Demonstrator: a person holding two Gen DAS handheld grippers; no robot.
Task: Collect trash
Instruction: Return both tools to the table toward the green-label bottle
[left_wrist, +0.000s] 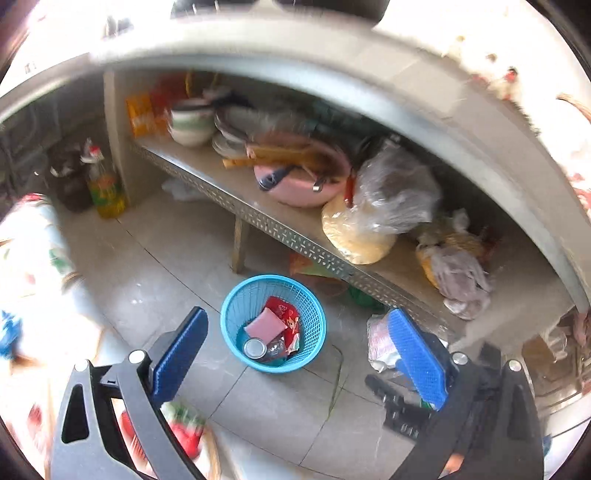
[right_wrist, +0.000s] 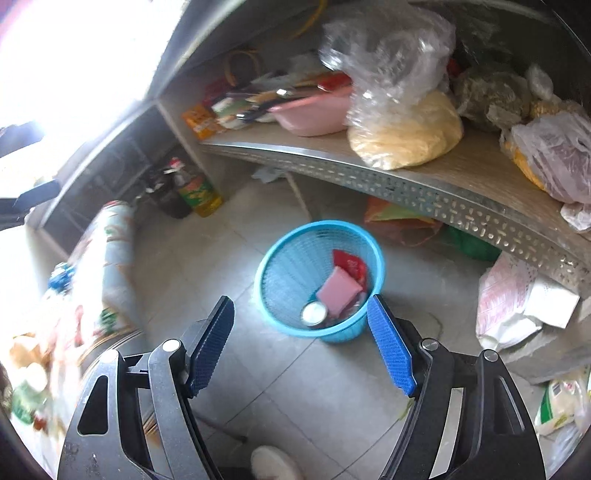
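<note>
A blue mesh waste basket stands on the tiled floor below a metal shelf; it also shows in the right wrist view. Inside lie a pink sponge, a red wrapper and a can; the sponge and can show in the right wrist view too. My left gripper is open and empty, held above the basket. My right gripper is open and empty, above the basket's near rim.
The perforated metal shelf holds a pink basin, plastic bags of food and bowls. An oil bottle stands on the floor at left. A white printed sack lies right of the basket.
</note>
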